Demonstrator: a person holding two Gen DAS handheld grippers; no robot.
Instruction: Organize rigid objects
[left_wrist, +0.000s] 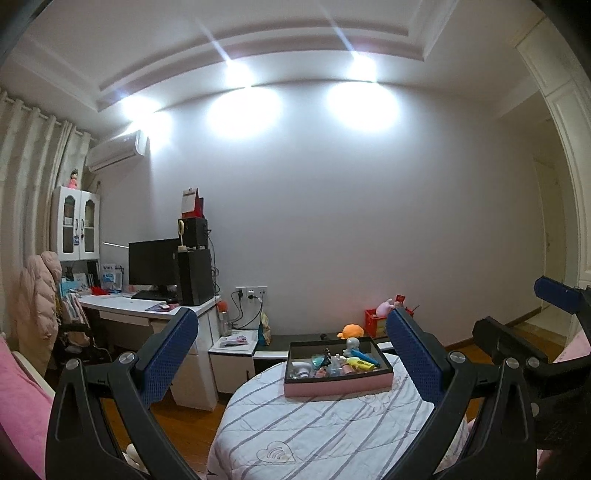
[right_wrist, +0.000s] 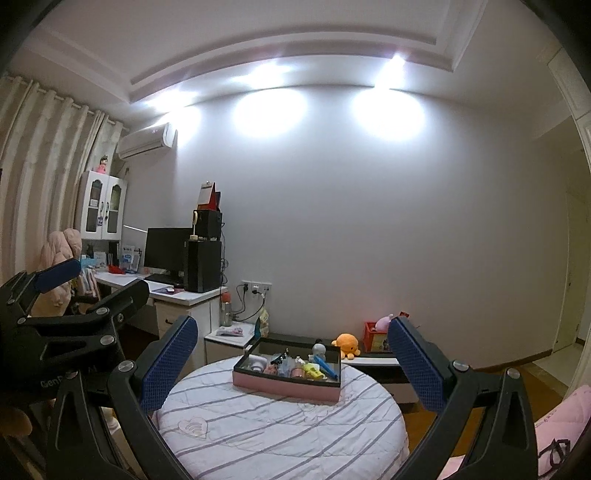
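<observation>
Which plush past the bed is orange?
The round octopus-like plush just behind the pink box; the other plush is pink, in the red crate.

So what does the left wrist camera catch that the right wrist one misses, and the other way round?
Only the left wrist view shows the right tool at its right edge. Only the right wrist view shows the left tool at its left edge, plus a pink quilted cushion. Both show the pink-sided rectangular tray of small toys on the round striped white bed, the orange plush toy and the black computer monitor.
</observation>
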